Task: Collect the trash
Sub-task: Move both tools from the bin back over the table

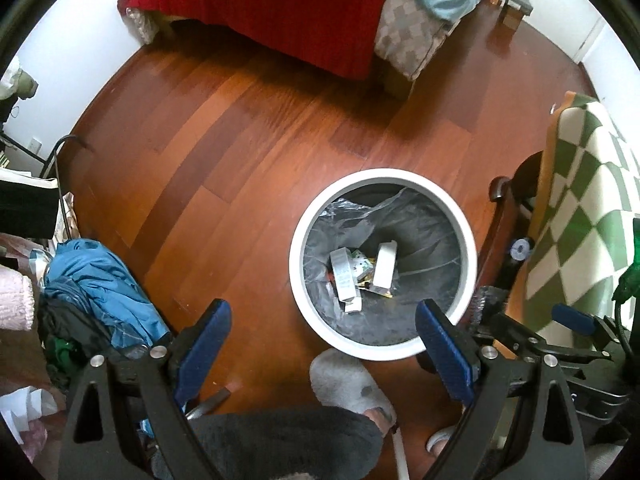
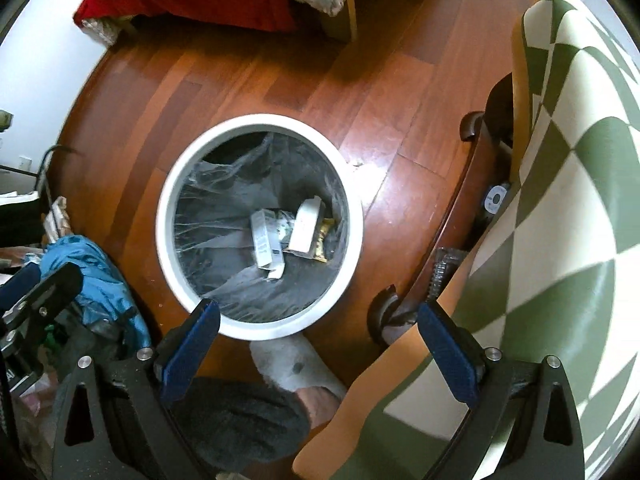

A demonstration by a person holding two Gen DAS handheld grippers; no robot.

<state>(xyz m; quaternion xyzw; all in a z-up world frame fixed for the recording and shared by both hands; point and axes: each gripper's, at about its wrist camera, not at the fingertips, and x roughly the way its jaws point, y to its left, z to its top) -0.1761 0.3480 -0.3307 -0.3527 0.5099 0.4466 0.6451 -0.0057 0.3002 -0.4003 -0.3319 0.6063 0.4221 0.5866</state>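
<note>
both your claws are released and carry nothing; the trash bin (image 1: 384, 264) stands on the floor (image 1: 256, 152) below them, ahead and a little right of your left claw (image 1: 324, 340), ahead and left of your right claw (image 2: 318, 342), with small boxes (image 2: 280, 236) already inside

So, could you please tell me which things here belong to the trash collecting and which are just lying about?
Part of the job:
- round white trash bin with clear plastic liner
- white cardboard boxes and wrappers inside it
- open left gripper
- open right gripper

Just lying about:
- crumpled blue jacket
- green-and-cream checkered blanket
- red bedspread
- grey fuzzy slipper
</note>
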